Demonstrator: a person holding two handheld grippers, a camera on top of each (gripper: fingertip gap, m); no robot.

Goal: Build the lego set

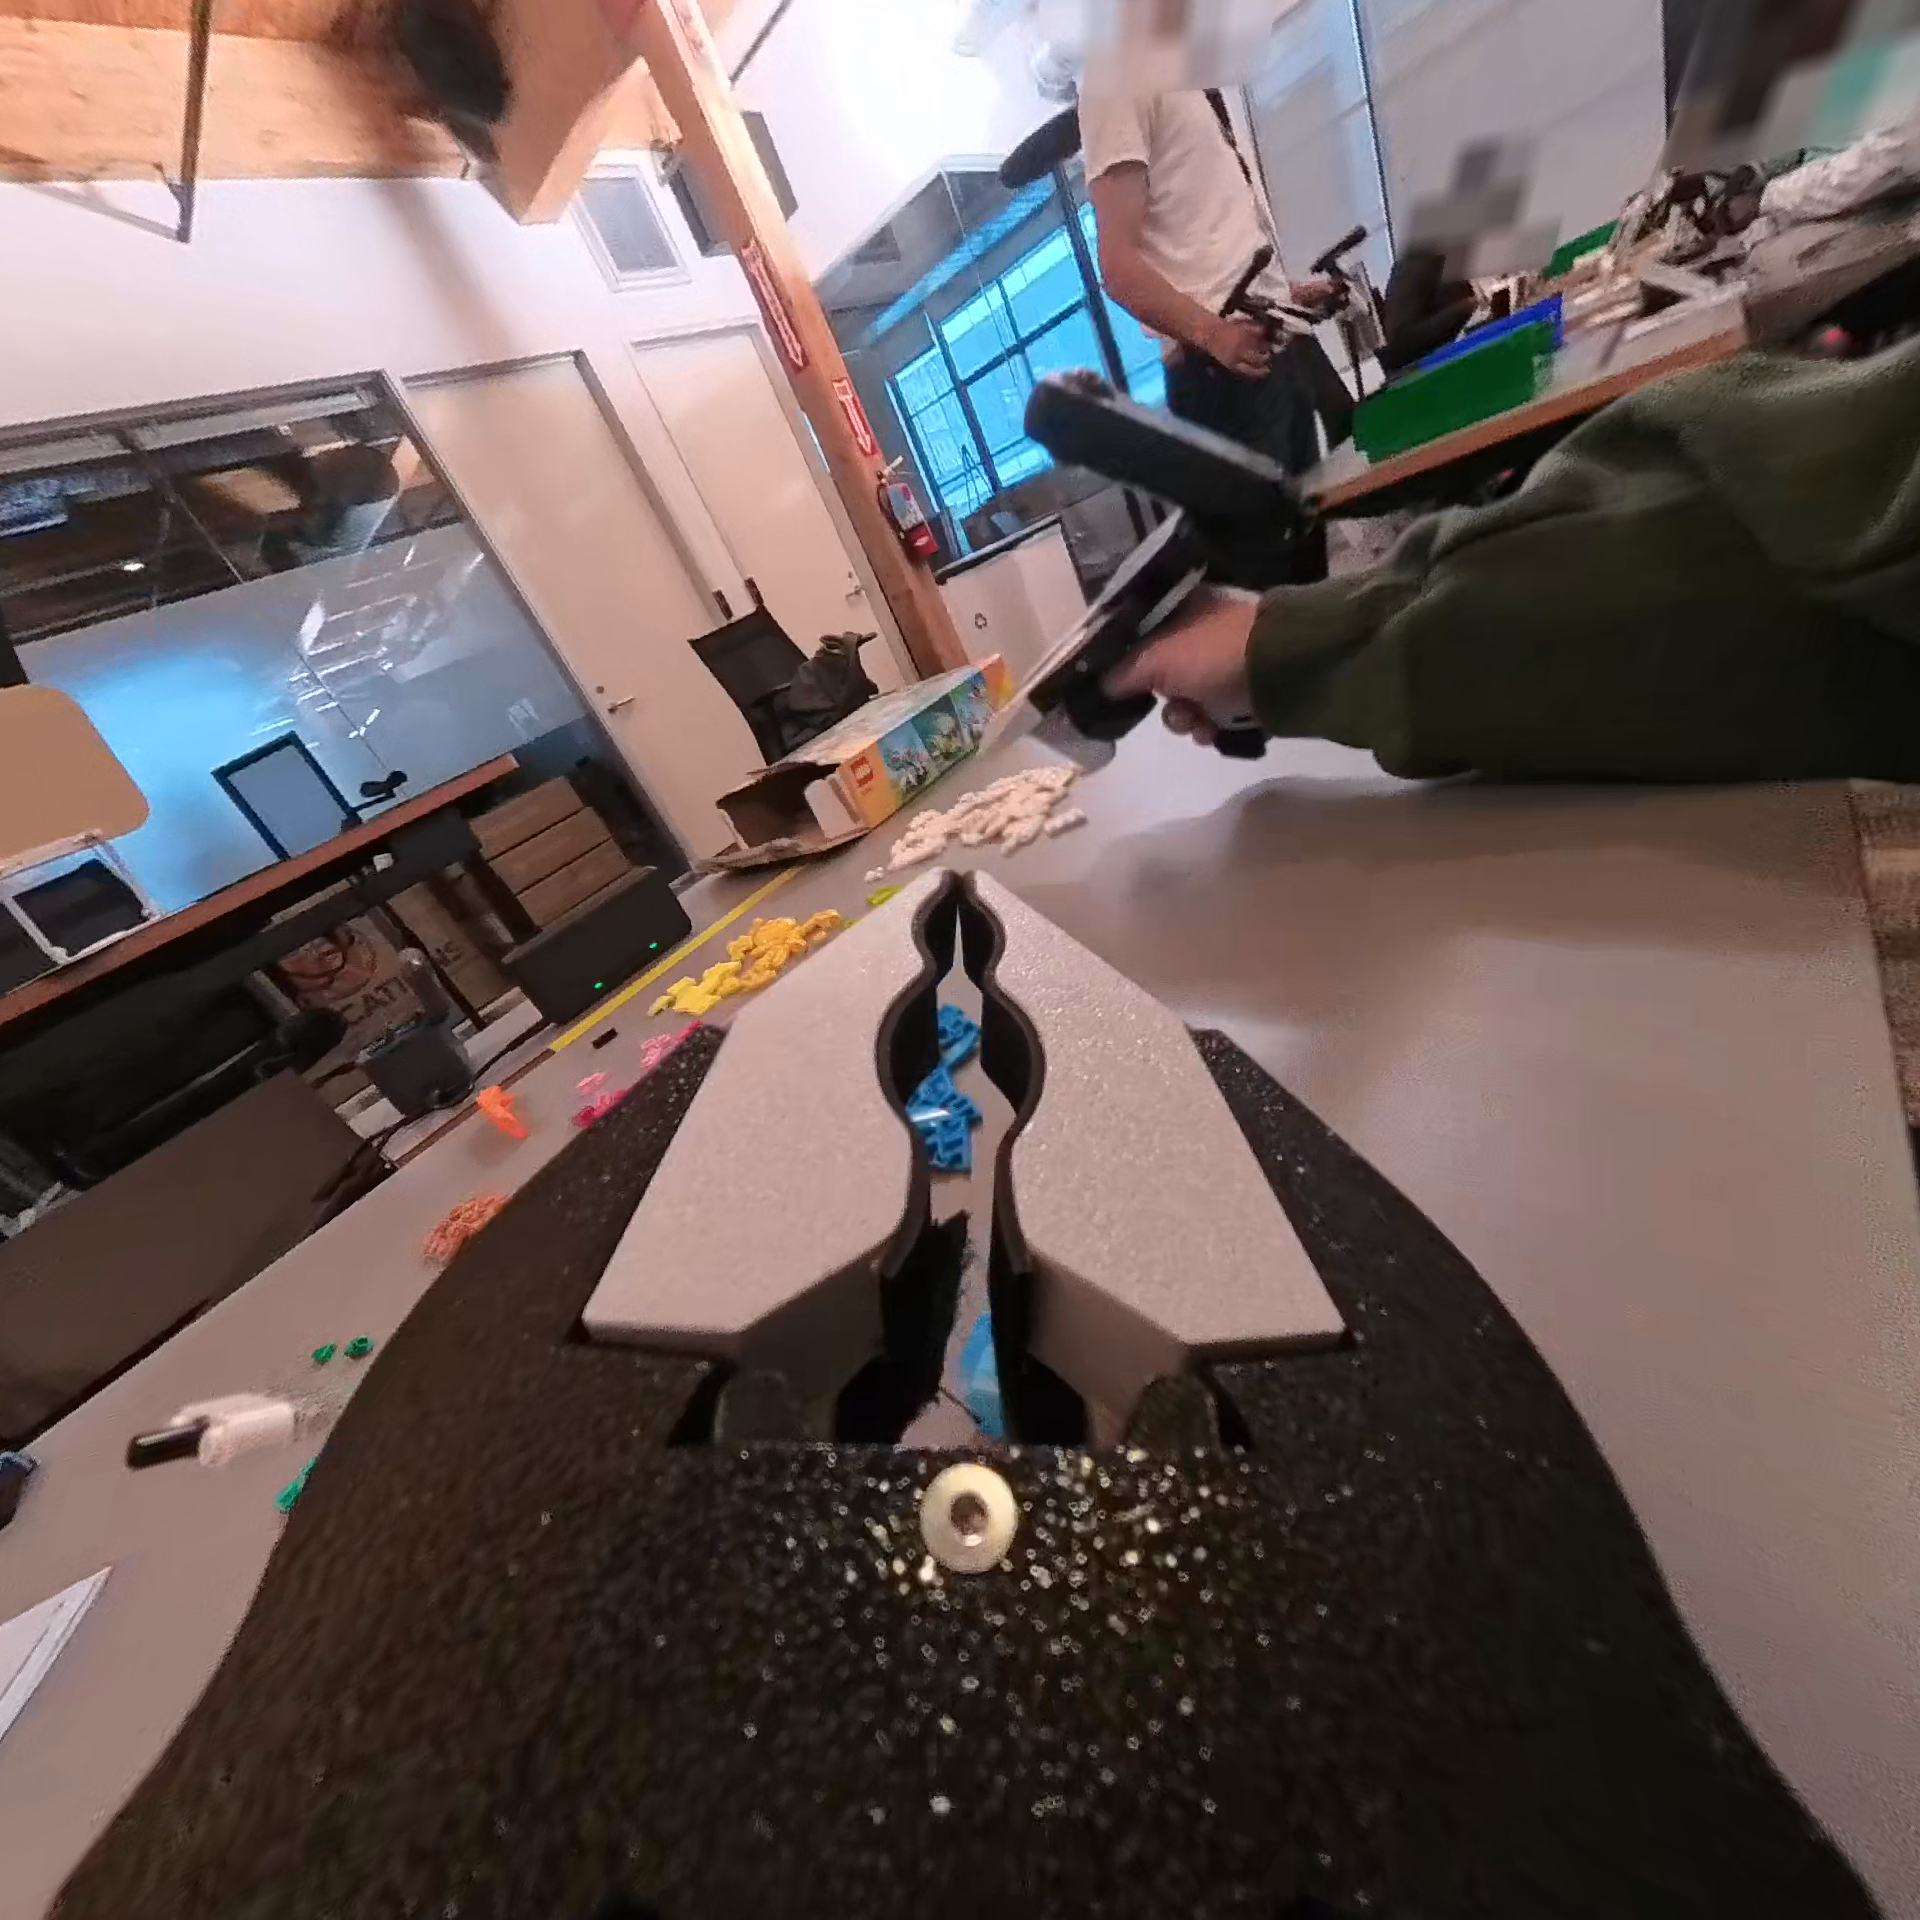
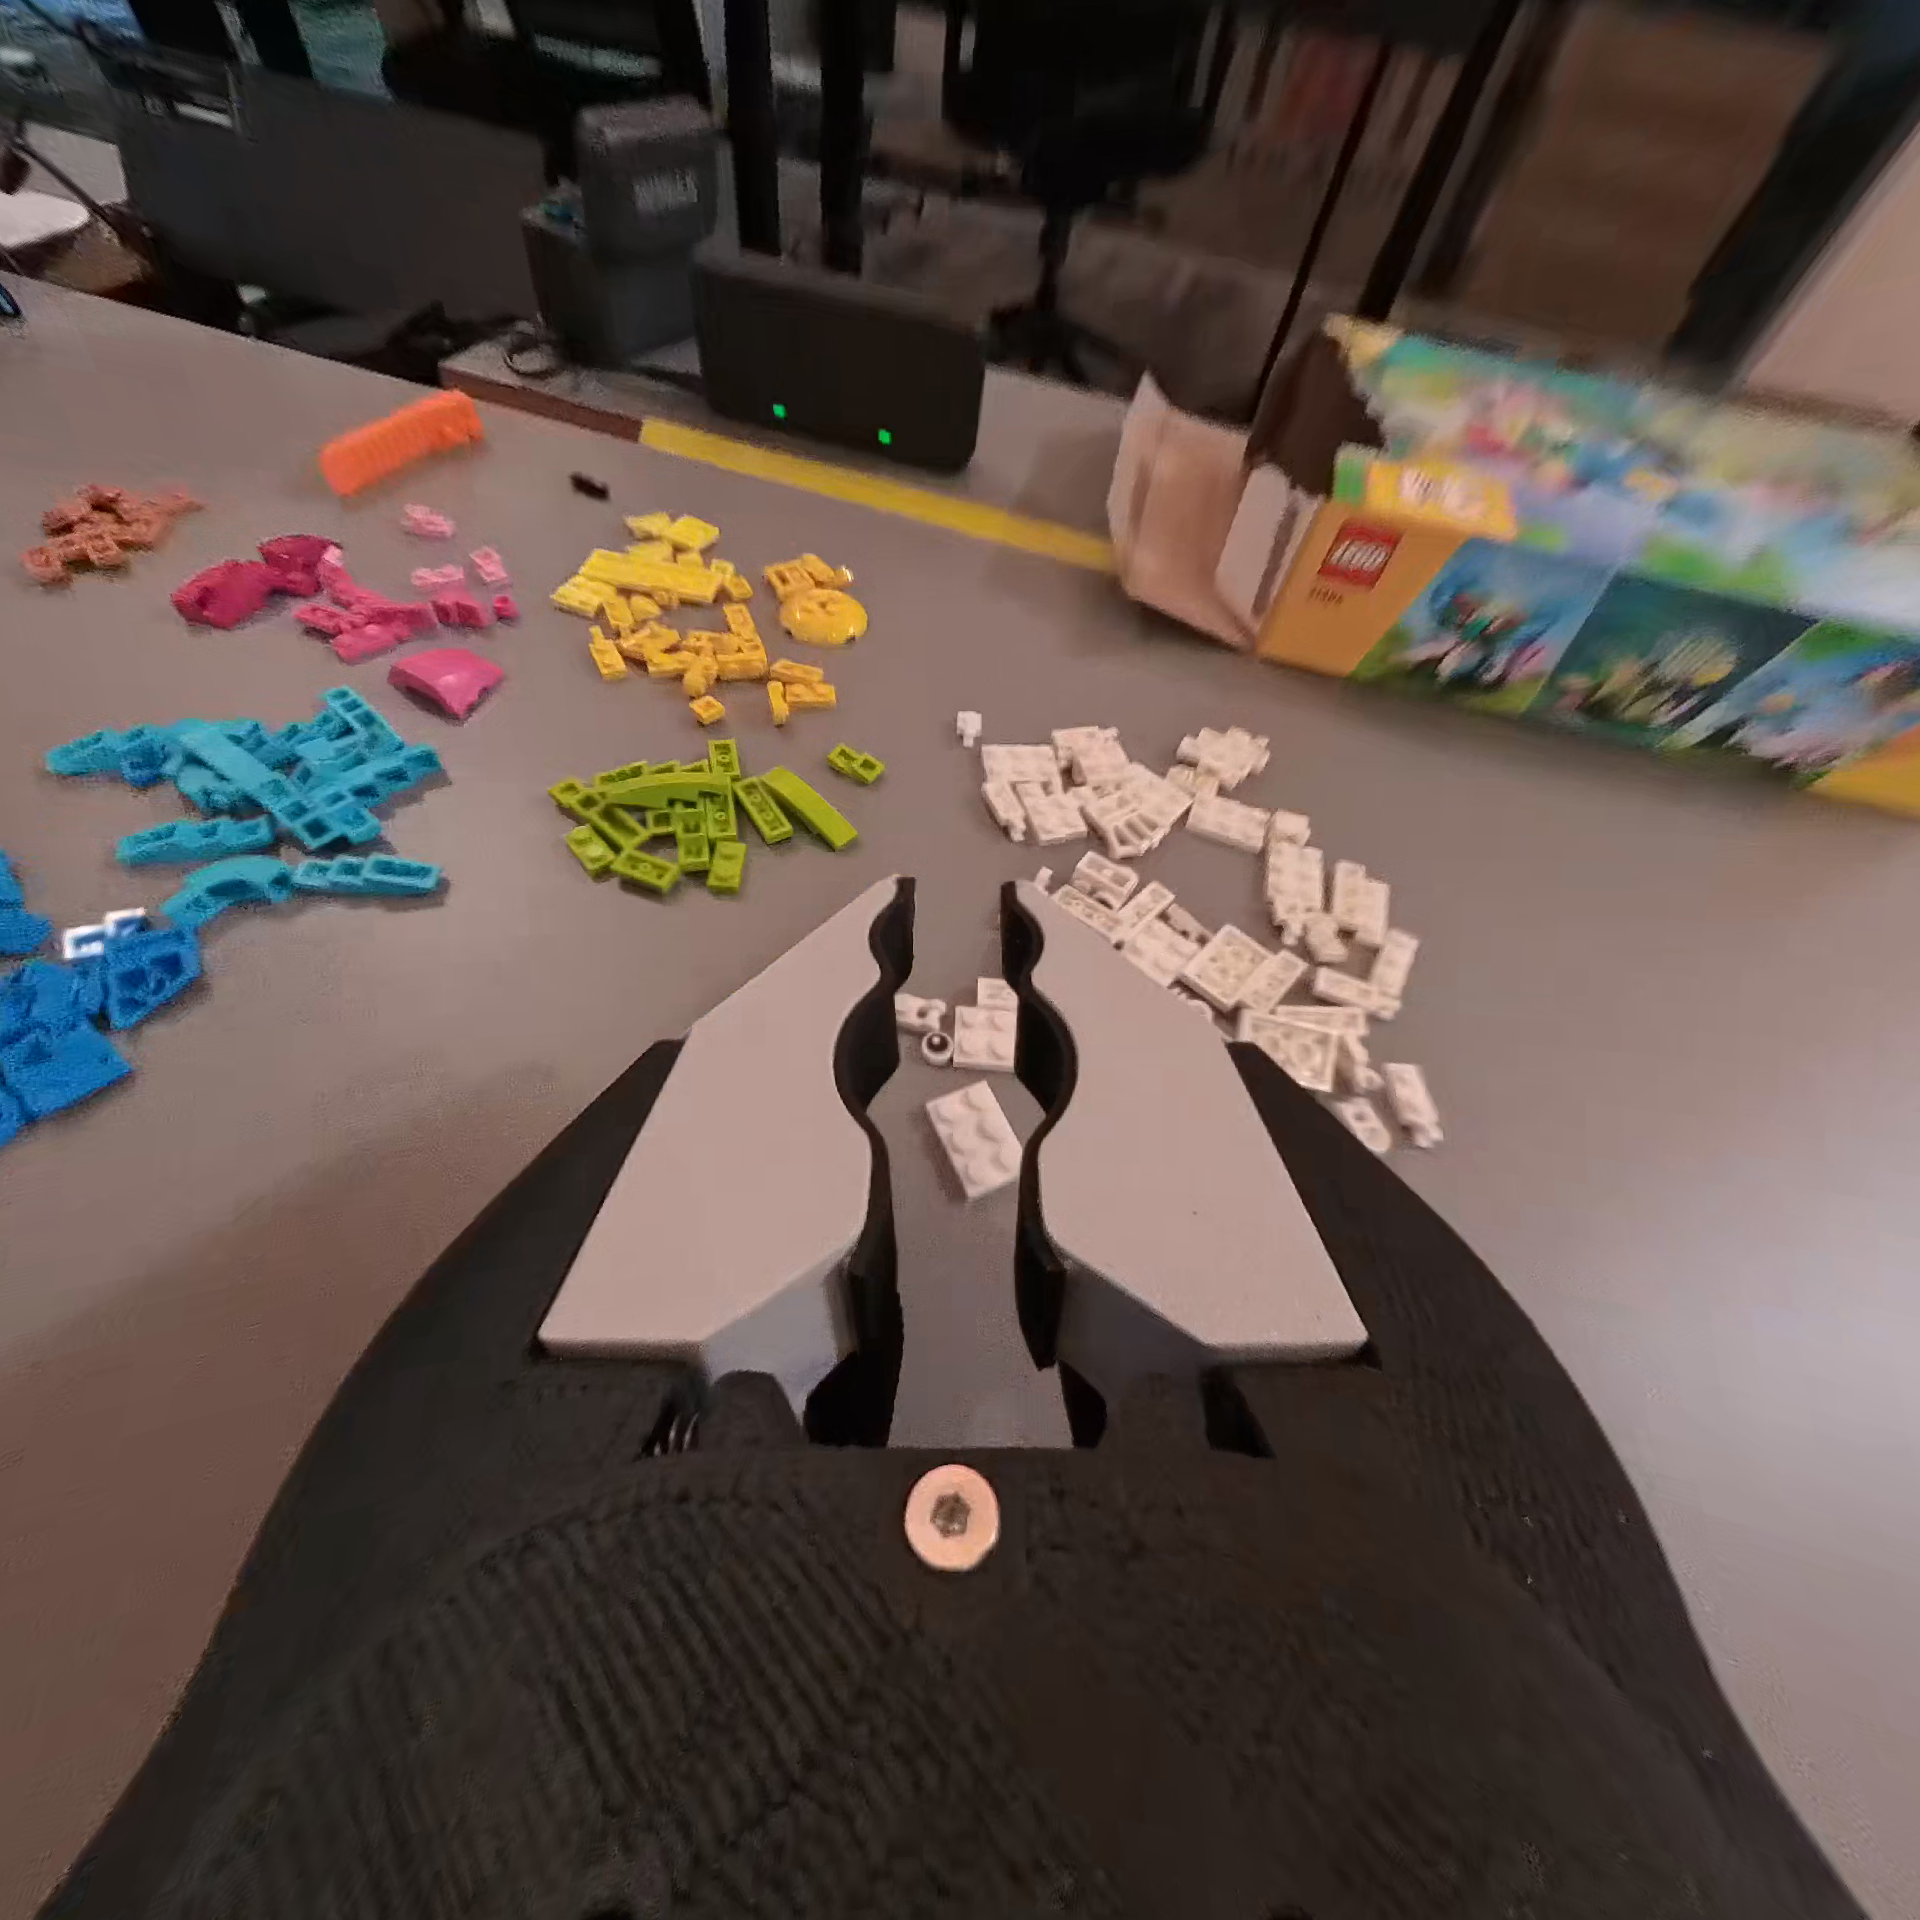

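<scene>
With the right tool [image 2: 956, 904] parted above the white plate [image 2: 974, 1138] and the left tool [image 1: 961, 883] closed empty, lower squarely, straddle the plate, then close.

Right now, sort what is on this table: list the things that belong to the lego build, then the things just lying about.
For the build:
white pieces
lime green pieces
yellow pieces
turquoise pieces
pink pieces
set box

Lying about:
black unit with green lights, beyond the table edge
white and black stick
</scene>
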